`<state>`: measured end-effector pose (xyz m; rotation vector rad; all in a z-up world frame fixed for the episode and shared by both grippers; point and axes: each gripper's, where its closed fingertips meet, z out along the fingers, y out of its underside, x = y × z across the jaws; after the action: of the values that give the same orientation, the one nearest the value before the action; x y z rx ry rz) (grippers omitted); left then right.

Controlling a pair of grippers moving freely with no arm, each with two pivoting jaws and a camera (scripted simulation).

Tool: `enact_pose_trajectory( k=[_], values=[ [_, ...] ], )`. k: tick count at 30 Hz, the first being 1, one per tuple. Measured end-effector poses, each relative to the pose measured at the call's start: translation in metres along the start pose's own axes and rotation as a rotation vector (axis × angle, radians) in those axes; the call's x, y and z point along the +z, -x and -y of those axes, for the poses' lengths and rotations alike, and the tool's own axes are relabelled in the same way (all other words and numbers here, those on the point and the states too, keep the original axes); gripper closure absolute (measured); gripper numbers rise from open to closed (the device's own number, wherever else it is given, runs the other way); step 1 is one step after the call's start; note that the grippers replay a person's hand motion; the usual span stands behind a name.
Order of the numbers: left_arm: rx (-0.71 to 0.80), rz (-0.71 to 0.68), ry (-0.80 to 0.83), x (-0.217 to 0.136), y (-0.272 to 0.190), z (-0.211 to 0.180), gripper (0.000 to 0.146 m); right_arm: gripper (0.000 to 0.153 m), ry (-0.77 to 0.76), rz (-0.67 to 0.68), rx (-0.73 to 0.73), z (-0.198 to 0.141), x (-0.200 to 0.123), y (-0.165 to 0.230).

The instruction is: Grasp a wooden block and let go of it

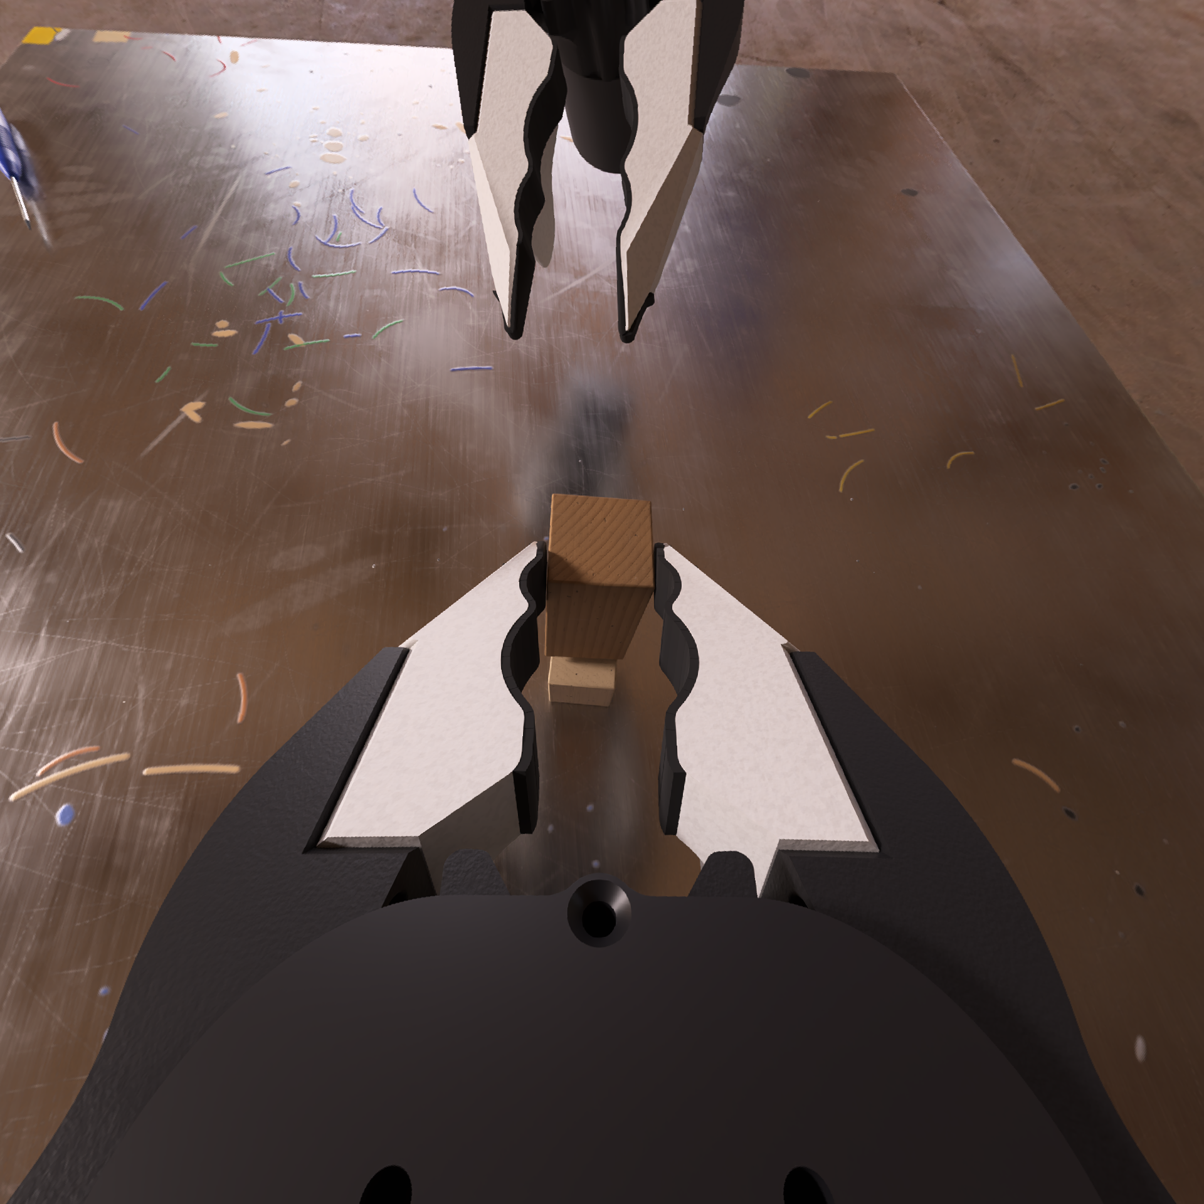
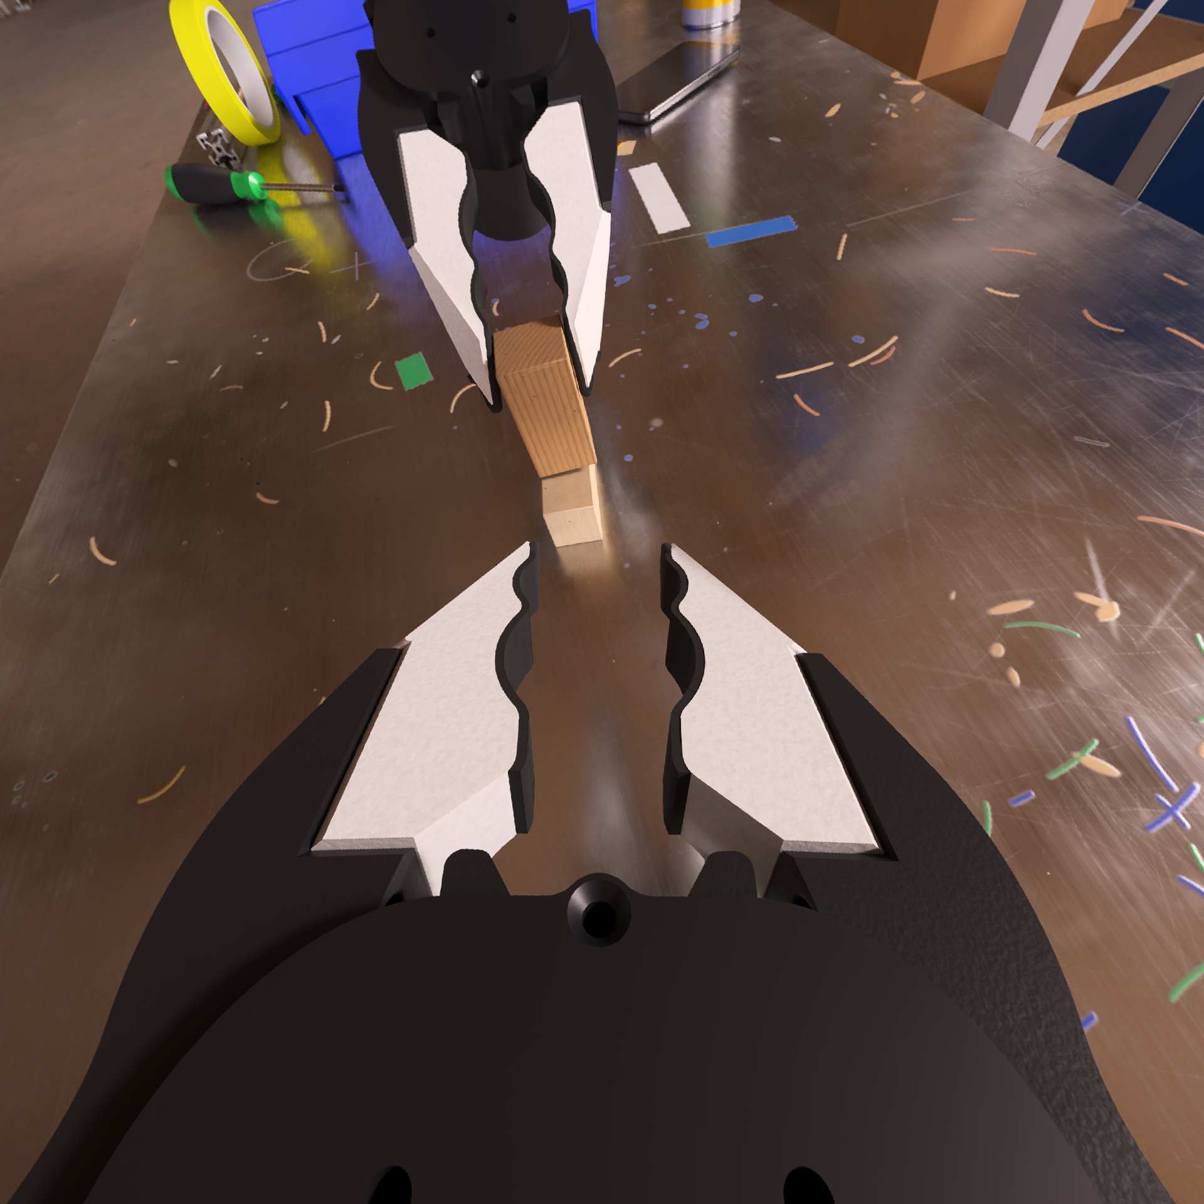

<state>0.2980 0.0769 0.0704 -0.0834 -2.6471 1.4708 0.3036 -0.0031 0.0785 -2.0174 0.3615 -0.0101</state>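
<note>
A tall brown wooden block (image 1: pixel 599 560) stands upright between the fingertips of my left gripper (image 1: pixel 599 547), which is shut on its upper part. A smaller pale wooden block (image 1: pixel 580 681) lies on the scratched metal table (image 1: pixel 912 586) right under it; I cannot tell whether the two touch. In the right wrist view the left gripper (image 2: pixel 541 397) holds the brown block (image 2: pixel 550 417) over the pale block (image 2: pixel 573 515). My right gripper (image 2: pixel 599 550) is open and empty, just short of the pale block, facing the left gripper. It also shows in the left wrist view (image 1: pixel 570 335).
Behind the left gripper are a yellow tape roll (image 2: pixel 221 71), a blue bin (image 2: pixel 306 58), a green-handled screwdriver (image 2: pixel 215 186) and a dark phone (image 2: pixel 677 78). A shelf frame (image 2: pixel 1042 78) stands past the table's far right edge. A blue pen (image 1: pixel 16 169) lies at the left.
</note>
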Motion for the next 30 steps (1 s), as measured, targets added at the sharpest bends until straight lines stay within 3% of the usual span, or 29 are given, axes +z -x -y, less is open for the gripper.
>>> enact_pose_trajectory(
  k=[30],
  values=[
    [0.04, 0.089, -0.003, 0.004, 0.01, -0.002, 0.108, 0.113, 0.021, -0.024, -0.067, -0.006, 0.007, 0.003]
  ],
)
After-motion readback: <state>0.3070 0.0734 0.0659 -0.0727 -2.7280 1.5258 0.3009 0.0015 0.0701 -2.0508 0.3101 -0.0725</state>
